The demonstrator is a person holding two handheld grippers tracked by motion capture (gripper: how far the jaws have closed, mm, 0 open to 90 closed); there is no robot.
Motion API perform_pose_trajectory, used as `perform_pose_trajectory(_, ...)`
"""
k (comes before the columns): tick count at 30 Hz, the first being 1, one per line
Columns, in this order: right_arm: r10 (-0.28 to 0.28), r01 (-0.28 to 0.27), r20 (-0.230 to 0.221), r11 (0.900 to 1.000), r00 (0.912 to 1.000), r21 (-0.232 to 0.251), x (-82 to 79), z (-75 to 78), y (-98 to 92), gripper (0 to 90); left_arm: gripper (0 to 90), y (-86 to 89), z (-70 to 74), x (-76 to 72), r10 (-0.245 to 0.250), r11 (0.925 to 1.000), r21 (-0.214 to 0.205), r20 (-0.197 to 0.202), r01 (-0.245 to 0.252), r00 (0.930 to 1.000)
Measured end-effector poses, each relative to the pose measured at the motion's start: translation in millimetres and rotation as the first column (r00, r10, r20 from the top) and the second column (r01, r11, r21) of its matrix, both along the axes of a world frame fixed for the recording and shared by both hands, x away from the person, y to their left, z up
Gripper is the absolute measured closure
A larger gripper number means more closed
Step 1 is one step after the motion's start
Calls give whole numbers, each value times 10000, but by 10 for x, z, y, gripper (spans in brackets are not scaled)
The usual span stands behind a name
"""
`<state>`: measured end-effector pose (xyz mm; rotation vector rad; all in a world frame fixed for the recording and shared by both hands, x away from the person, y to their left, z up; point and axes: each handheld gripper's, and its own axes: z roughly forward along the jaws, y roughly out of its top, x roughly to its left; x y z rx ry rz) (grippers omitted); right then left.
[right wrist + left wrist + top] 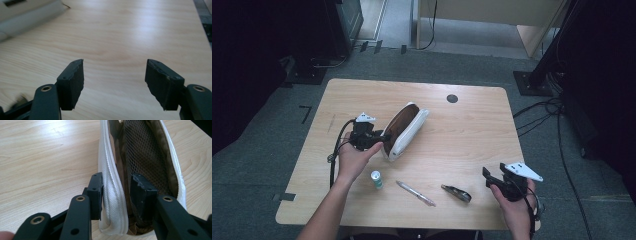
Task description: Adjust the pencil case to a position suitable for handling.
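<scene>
- Straddling one wall of the white fabric pencil case with brown mesh lining (404, 131), the left gripper (384, 136) has one jaw outside the white zip edge and the other inside the open mouth.
- Seen in the left gripper view, the outer pad (96, 195) lies against the white weave of the pencil case (110, 202), while the inner pad (142, 195) stands a little off the wall, so the claw is narrow around the wall; whether it pinches I cannot tell.
- The case lies on its side just left of the middle of the light wooden table (462, 135), its long axis running from 7 o'clock to 1 o'clock, mouth gaping toward 10 o'clock.
- The person's left hand (354, 159) holds that gripper at 9 o'clock of the case.
- The right gripper (490, 175) is at the table's 4 o'clock corner, in the person's right hand (512, 200); its jaws stand wide with nothing between them, bare table (112, 50) showing in the gap.
- A small white tube with a green band (376, 179) stands at 6 o'clock of the case, near the left wrist.
- A slim silver pen (414, 193) lies at 5 o'clock of the tube, slanting.
- A dark oblong object (456, 193) lies between the pen and the right gripper; what it is I cannot tell.
- A round dark cable hole (452, 98) sits near the table's 12 o'clock edge.
</scene>
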<state>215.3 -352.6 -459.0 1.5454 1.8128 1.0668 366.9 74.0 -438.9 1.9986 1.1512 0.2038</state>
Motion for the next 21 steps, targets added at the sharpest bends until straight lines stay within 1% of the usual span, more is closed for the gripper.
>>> perform_pose_trajectory(4, 220, -221, 157, 9997, 9996, 59, 123, 157, 260, 306, 580, 9, -10, -14, -51, 10000, -35, 43, 51, 10000)
perform_pose_trajectory(5, 220, -221, 157, 9997, 9996, 59, 123, 157, 260, 306, 573, 9, -10, -14, -51, 10000, -35, 43, 51, 10000)
perform_pose_trajectory(6, 313, -314, 185, 9995, 9993, 83, 160, 189, 322, 299, 573, 14, -10, -18, -11, 10000, -52, 63, 11, 10000)
perform_pose_trajectory(7, 493, -496, 151, 9986, 9987, 195, 229, 244, 453, 280, 555, 32, -6, -26, 50, 9999, -109, 173, -48, 9998)
perform_pose_trajectory(8, 493, -496, 151, 9986, 9987, 195, 229, 244, 453, 280, 546, 32, -6, -26, 50, 9999, -109, 173, -48, 9998)
perform_pose_trajectory(9, 650, -652, 92, 9976, 9978, 211, 292, 283, 578, 264, 537, 41, -2, -27, 17, 9999, -117, 242, -14, 9997)
perform_pose_trajectory(10, 748, -749, 83, 9970, 9972, 193, 323, 296, 633, 258, 528, 59, 10, -46, 26, 9999, -108, 558, -20, 9984)
perform_pose_trajectory(12, 882, -882, 18, 9956, 9961, 308, 384, 317, 751, 245, 492, 72, 20, -53, 47, 9999, -124, 604, -39, 9982)
perform_pose_trajectory(13, 882, -882, 18, 9956, 9961, 308, 384, 317, 751, 245, 492, 88, 30, -58, 65, 9998, -207, 620, -52, 9981)
perform_pose_trajectory(14, 955, -955, 2, 9946, 9954, 401, 429, 324, 825, 232, 440, 97, 37, -62, 129, 9995, -295, 639, -110, 9979)
perform_pose_trajectory(15, 955, -955, 2, 9946, 9954, 401, 429, 324, 825, 232, 419, 119, 51, -69, 209, 9992, -361, 697, -184, 9974)
perform_pose_trajectory(16, 1019, -1013, -113, 9939, 9947, 446, 472, 333, 902, 212, 393, 133, 61, -73, 264, 9989, -413, 711, -235, 9971)
perform_pose_trajectory(18, 1056, -1048, -134, 9932, 9943, 498, 509, 344, 977, 196, 357, 180, 95, -89, 409, 9978, -545, 787, -366, 9961)
perform_pose_trajectory(19, 1089, -1079, -188, 9930, 9939, 484, 531, 353, 1026, 185, 342, 227, 138, -117, 636, 9968, -548, 949, -586, 9935)
perform_pose_trajectory(20, 1114, -1105, -158, 9927, 9937, 482, 545, 358, 1055, 180, 316, 253, 162, -132, 739, 9958, -622, 999, -679, 9923)
perform_pose_trajectory(21, 1165, -1155, -168, 9921, 9931, 488, 561, 368, 1093, 176, 289, 253, 162, -132, 739, 9958, -622, 999, -679, 9923)
